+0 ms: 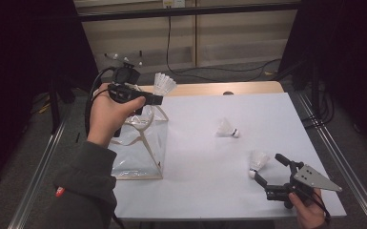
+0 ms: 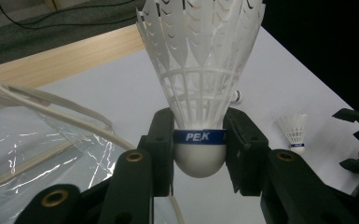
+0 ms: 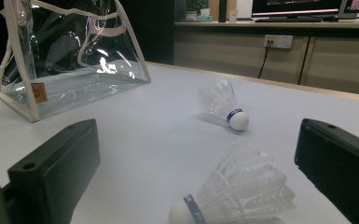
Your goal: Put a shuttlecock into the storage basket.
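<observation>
My left gripper point(image 1: 157, 99) is raised over the clear bag point(image 1: 140, 148) and is shut on a white shuttlecock point(image 1: 164, 84). In the left gripper view both pads point(image 2: 161, 154) press on that shuttlecock's point(image 2: 199, 93) cork base at its blue band, feathers pointing away. My right gripper point(image 1: 268, 168) rests low at the table's near right, open. A second shuttlecock point(image 3: 238, 196) lies on its side between the wide jaws, touching neither. A third shuttlecock point(image 1: 227, 129) lies mid-table, cork to the right.
The clear bag point(image 3: 70, 60) with cream trim stands at the left of the white table top point(image 1: 209, 186), its mouth open upward. A wooden strip point(image 1: 219, 88) runs along the far edge. Metal rails point(image 1: 338, 157) flank the table, and cables lie on the floor beyond.
</observation>
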Demonstrator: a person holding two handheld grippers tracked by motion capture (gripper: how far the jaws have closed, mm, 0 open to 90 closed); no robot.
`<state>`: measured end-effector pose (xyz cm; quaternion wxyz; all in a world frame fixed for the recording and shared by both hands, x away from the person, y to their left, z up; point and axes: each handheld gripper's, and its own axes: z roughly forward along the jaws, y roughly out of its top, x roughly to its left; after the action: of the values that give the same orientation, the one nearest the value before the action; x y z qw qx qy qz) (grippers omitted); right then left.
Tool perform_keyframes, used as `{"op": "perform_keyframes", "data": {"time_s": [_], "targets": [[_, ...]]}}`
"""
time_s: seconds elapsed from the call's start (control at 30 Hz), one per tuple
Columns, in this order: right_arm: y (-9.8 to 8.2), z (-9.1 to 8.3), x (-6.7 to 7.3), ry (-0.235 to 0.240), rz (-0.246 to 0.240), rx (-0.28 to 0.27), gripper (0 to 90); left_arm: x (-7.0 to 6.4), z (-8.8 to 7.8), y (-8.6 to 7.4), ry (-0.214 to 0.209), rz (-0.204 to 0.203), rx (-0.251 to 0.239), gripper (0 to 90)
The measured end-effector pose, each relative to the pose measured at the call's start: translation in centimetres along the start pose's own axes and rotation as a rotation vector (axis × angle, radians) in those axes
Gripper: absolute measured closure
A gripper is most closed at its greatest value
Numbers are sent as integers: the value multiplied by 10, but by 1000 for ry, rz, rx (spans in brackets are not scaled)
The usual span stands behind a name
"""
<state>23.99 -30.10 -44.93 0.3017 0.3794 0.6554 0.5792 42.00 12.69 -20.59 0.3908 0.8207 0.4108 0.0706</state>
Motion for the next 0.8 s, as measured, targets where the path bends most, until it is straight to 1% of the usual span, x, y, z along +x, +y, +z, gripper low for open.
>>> {"op": "perform_keyframes", "data": {"time_s": [0.33, 0.4, 0.53, 0.8], "targets": [[0, 0, 0, -2, -2, -1, 0, 10, -4, -2, 15, -27, -10, 656], [0, 0, 0, -2, 1, -3, 0, 11, -4, -3, 26, -30, -8, 656], [0, 0, 1, -2, 2, -3, 0, 15, -7, -4, 31, -31, -9, 656], [0, 0, 1, -2, 6, -1, 0, 21, -9, -6, 58, -40, -8, 656]]}}
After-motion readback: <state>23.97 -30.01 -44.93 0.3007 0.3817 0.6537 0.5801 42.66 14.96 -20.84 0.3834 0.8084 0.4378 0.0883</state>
